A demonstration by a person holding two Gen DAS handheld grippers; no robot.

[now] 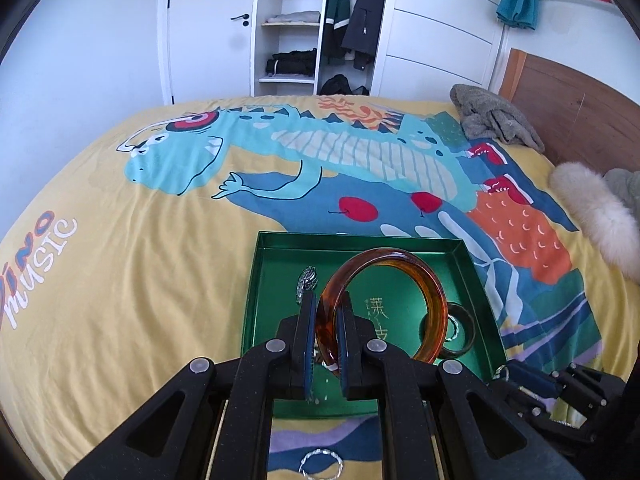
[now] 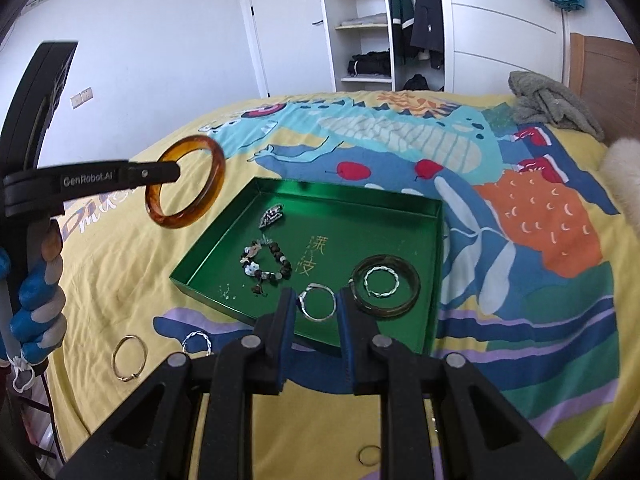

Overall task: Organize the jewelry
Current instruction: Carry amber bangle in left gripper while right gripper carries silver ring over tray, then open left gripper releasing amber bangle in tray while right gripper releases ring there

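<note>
Left gripper (image 1: 324, 344) pinches the amber bangle (image 1: 384, 300); right gripper (image 2: 316, 312) clasps a silver ring (image 2: 318, 302). Lower both gently into the green tray (image 2: 224, 236) before letting go.

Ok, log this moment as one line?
left claw: shut on amber bangle | right claw: shut on silver ring | both above green tray | beaded bracelet in tray

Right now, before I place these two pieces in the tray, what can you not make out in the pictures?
- Beaded bracelet: hidden in the left wrist view behind the left gripper and its amber bangle.
- Dark bangle: half covered by the amber bangle in the left wrist view.
- Small ring on the bedcover: too small to identify in the right wrist view, and partly behind the right gripper frame.
</note>
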